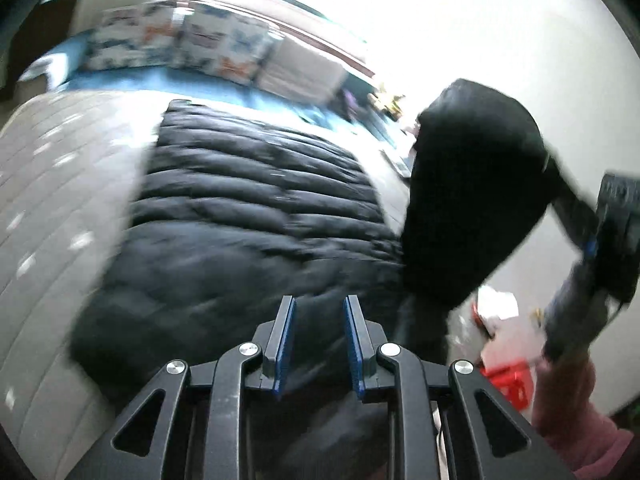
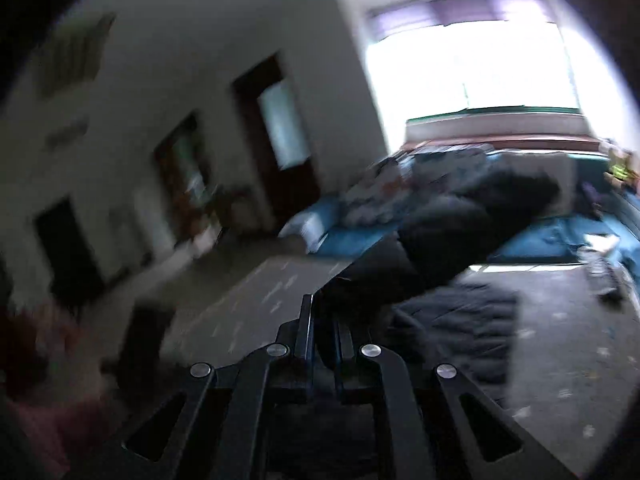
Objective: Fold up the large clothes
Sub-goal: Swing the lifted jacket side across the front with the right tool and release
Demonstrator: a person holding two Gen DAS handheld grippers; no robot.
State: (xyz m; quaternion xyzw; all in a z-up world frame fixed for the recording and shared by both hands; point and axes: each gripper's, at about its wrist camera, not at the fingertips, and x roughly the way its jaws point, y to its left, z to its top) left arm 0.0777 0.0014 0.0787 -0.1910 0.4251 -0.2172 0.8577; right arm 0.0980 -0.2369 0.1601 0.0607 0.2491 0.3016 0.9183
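A black quilted puffer jacket lies spread on a grey patterned bed cover. My left gripper is open just above the jacket's near edge and holds nothing. My right gripper is shut on a black sleeve or flap of the jacket and holds it lifted off the bed. In the left wrist view that raised black part hangs at the right, with the right gripper's body beside it. The rest of the jacket lies below on the bed. Both views are blurred.
Butterfly-print pillows and a folded white blanket sit at the bed's head on a blue sheet. A red basket stands by the bed at the right. A bright window and dark doors are beyond.
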